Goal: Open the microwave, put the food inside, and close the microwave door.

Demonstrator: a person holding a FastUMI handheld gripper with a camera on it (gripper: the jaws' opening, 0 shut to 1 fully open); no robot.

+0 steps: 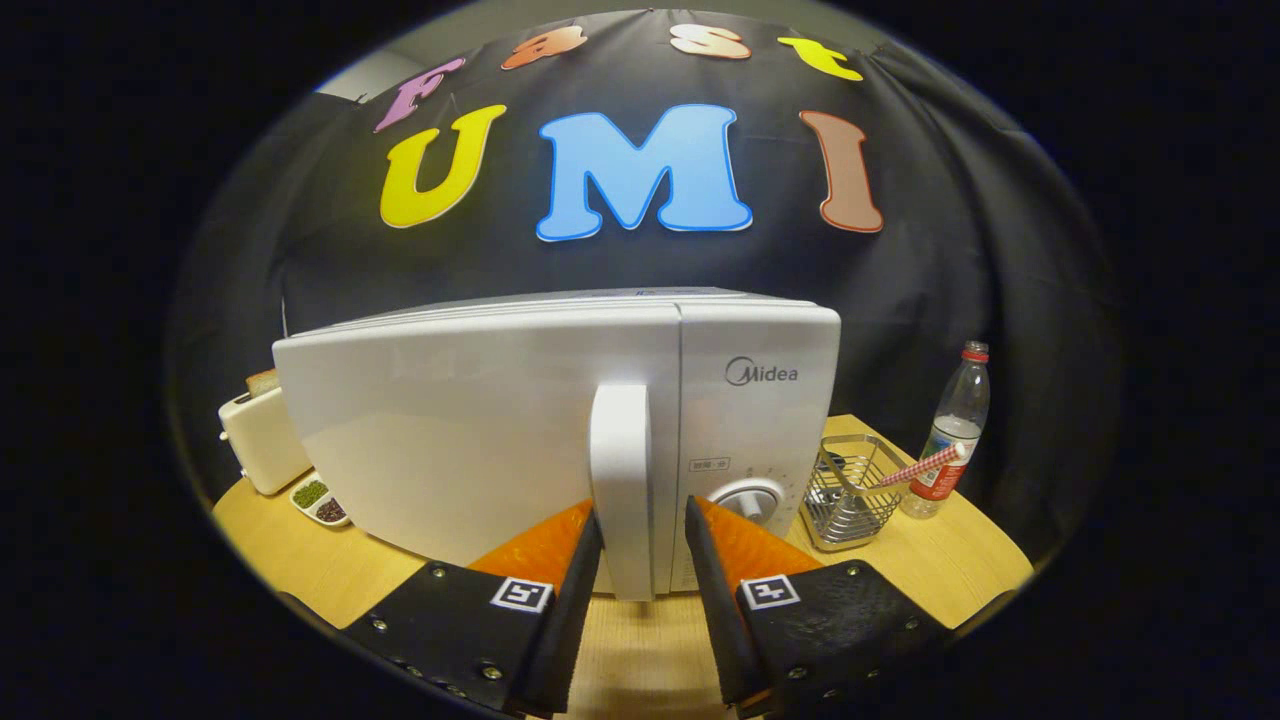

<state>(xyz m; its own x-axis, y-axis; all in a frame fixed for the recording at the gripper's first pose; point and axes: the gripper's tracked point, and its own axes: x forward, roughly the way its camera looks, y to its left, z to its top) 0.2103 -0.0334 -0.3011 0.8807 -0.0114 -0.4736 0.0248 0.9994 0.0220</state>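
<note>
Two fingers flank upright handle — microwave

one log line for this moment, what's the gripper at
stage: opening | gripper: open, fingers either side of door handle, left one close | microwave: door shut | food: not loaded

microwave is showing the "Midea" brand name on its control panel, above the dial | small label under the logo is looking too tiny to read | gripper fingers are wearing square coded tags, no readable text
</note>
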